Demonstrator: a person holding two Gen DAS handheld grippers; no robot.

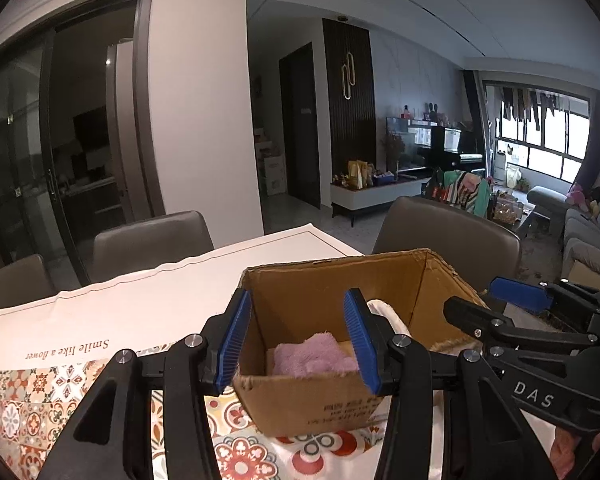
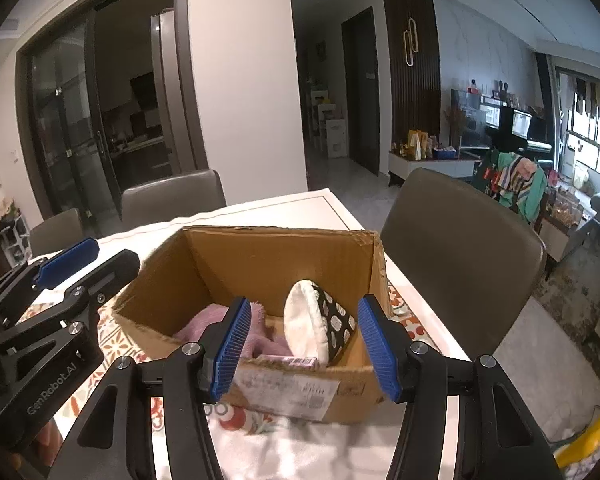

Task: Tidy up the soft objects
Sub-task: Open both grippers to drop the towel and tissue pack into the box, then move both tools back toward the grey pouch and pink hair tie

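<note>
An open cardboard box (image 1: pixel 320 404) (image 2: pixel 260 256) stands on the patterned tablecloth. Inside lie a fluffy purple cloth (image 1: pixel 312 356) (image 2: pixel 204 324) and a white-and-black patterned soft pad (image 2: pixel 312 320) that stands on edge; its white edge shows in the left wrist view (image 1: pixel 384 312). My left gripper (image 1: pixel 300 340) is open and empty, over the box's near wall. My right gripper (image 2: pixel 304 344) is open and empty, above the box's near wall; it also shows in the left wrist view (image 1: pixel 488 300). The left gripper shows at the left of the right wrist view (image 2: pixel 88 256).
The tablecloth (image 1: pixel 100 320) covers the table up to the far edge. Grey chairs (image 1: pixel 152 240) (image 2: pixel 460 232) stand behind and to the right of the table. A yellow object (image 2: pixel 588 436) lies low at the right.
</note>
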